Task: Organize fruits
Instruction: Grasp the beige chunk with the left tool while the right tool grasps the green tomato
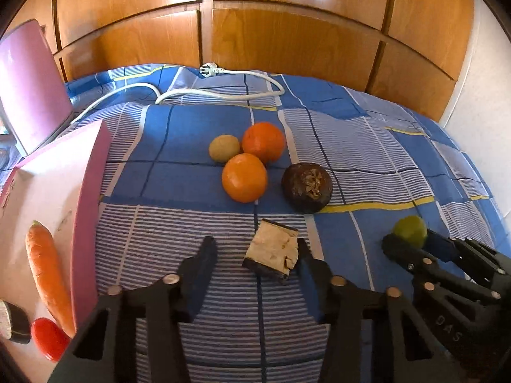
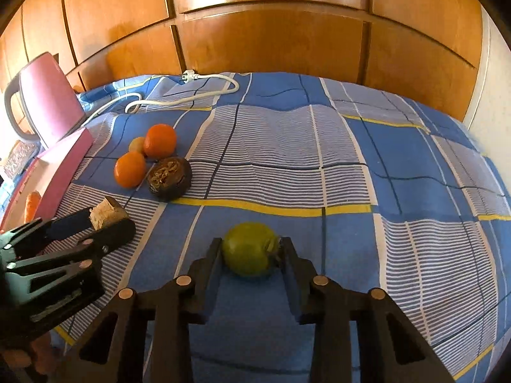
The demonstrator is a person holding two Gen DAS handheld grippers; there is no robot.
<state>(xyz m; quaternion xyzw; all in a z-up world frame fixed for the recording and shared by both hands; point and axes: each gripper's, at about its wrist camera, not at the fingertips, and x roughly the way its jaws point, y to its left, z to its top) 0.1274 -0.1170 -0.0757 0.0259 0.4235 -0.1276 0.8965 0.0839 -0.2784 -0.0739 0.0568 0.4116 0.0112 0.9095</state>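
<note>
Two oranges [image 1: 244, 177] [image 1: 263, 142], a small yellow-brown fruit [image 1: 224, 147] and a dark round fruit [image 1: 306, 186] lie together on the blue checked cloth [image 1: 191, 134]. My left gripper [image 1: 255, 252] is open, with a cut dark-skinned piece [image 1: 271, 252] lying between its fingers, against the right one. My right gripper [image 2: 250, 252] is shut on a green fruit [image 2: 247, 249] resting on the cloth. The green fruit also shows in the left wrist view [image 1: 409, 231]. The oranges [image 2: 129, 169] [image 2: 159, 140] and the dark fruit [image 2: 169, 178] lie far left in the right wrist view.
A pink box [image 1: 86, 210] at the left holds a carrot [image 1: 48, 268], a red item [image 1: 48, 338] and a dark cut piece [image 1: 12, 322]. A pink kettle [image 2: 48, 99] stands behind it. A white cable [image 1: 223, 91] lies at the back. Wooden wardrobe doors [image 1: 287, 32] stand behind.
</note>
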